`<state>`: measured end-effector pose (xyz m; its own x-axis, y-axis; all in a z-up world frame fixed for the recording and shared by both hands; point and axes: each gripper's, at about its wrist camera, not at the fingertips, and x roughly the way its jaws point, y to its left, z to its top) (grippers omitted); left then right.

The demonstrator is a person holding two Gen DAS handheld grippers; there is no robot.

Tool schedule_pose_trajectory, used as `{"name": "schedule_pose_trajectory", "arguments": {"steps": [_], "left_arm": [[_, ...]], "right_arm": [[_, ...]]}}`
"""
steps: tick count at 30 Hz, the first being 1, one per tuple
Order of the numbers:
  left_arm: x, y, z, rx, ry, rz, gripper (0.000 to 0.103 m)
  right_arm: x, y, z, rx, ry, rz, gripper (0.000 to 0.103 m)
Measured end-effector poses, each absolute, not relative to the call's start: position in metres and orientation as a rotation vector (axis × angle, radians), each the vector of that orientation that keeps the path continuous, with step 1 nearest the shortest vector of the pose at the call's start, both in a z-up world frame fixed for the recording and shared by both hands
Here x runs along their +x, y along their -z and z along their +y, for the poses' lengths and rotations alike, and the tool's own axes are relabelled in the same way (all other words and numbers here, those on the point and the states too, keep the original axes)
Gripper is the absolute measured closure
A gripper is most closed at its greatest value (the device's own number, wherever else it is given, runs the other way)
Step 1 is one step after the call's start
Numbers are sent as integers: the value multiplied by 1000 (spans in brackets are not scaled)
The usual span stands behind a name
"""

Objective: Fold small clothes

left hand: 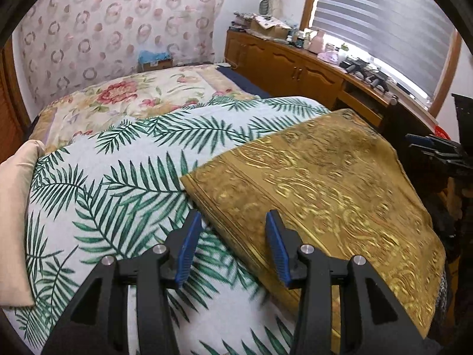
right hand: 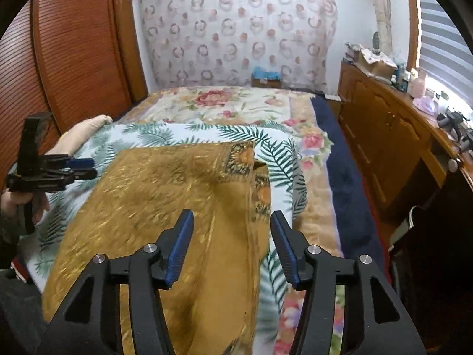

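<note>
A gold patterned cloth (left hand: 325,177) lies folded on the palm-leaf sheet (left hand: 118,183) on the bed. It also shows in the right wrist view (right hand: 165,201), with a raised fold along its right side. My left gripper (left hand: 233,233) is open and empty, hovering over the cloth's near left edge. My right gripper (right hand: 232,230) is open and empty above the cloth's right part. The left gripper (right hand: 84,167) shows from the side at the left of the right wrist view. The right gripper (left hand: 425,148) shows at the right edge of the left wrist view.
A floral blanket (left hand: 133,97) covers the far bed. A beige pillow (left hand: 14,207) lies at the left. A wooden cabinet (left hand: 295,68) with clutter runs under the window at the right. A wooden wardrobe (right hand: 65,53) stands at the left.
</note>
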<state>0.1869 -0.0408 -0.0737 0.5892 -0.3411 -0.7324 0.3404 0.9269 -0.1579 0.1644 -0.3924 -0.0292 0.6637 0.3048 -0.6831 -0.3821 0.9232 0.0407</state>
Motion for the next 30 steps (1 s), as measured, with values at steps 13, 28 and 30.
{"name": "schedule_pose_trajectory", "arguments": {"steps": [13,28,30], "left_arm": [[214,95,-31,-114,413,927,59],[221,89,-30,-211,502,899,102],[219,81,-30,-200,483,874,102]], "right_arm": [[274,86,-370,-129,-485,904,38],[284,98,-354,-127,-631,925,80],[279,97,-347,-142,-666,915,90]]}}
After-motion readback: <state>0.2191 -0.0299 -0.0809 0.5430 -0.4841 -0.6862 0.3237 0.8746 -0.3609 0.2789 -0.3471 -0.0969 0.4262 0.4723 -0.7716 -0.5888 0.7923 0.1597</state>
